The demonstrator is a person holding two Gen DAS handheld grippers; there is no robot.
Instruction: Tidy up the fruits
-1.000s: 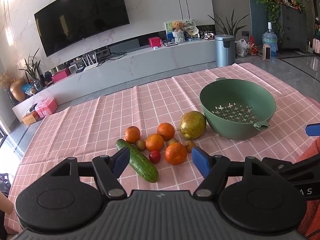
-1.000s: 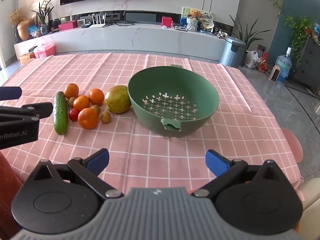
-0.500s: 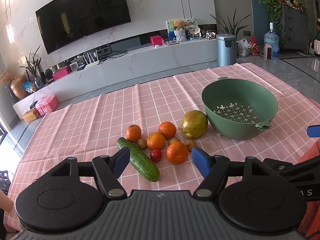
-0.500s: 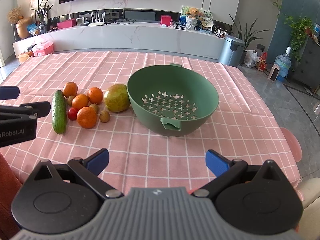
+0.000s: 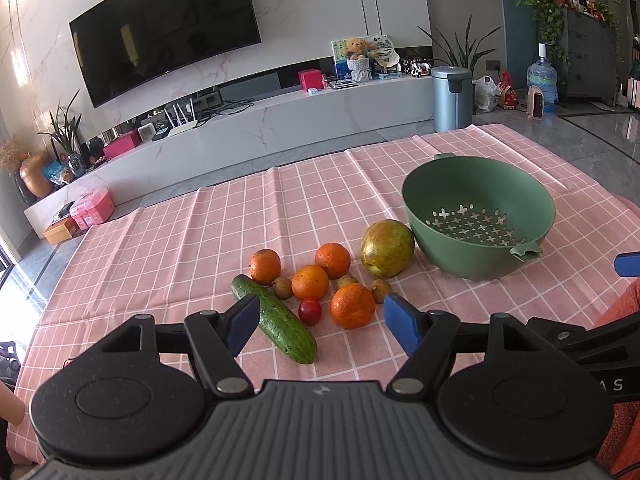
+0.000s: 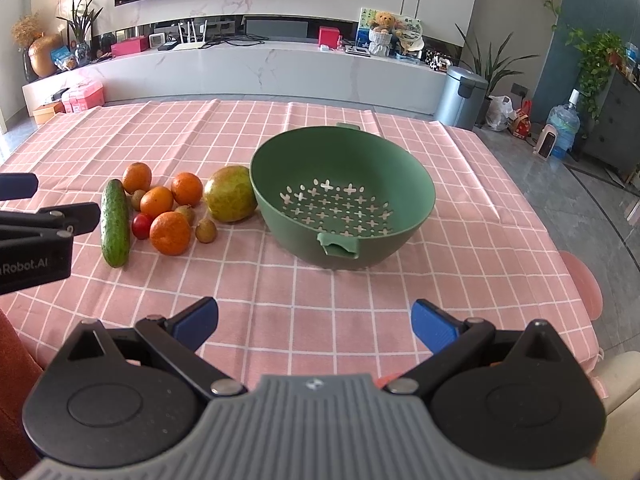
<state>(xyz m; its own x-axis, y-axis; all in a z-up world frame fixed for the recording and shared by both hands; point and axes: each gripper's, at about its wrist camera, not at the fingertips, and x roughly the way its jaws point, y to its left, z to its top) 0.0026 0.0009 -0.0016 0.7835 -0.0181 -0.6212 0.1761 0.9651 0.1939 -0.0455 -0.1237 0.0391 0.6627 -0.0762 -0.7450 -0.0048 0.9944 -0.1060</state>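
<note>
A cluster of fruit lies on the pink checked tablecloth: several oranges, a green cucumber, a small red tomato, small brown fruits and a large yellow-green mango. An empty green colander bowl stands right of the mango. My left gripper is open and empty, just in front of the cucumber and oranges. My right gripper is open and empty, in front of the bowl.
The table's right edge drops to a grey floor, with a pink stool beside it. A white TV bench and a bin stand beyond the table's far edge.
Both grippers have shifted slightly; the fruit and bowl sit a little lower in view. Nothing on the table has moved, and both grippers stay open.
</note>
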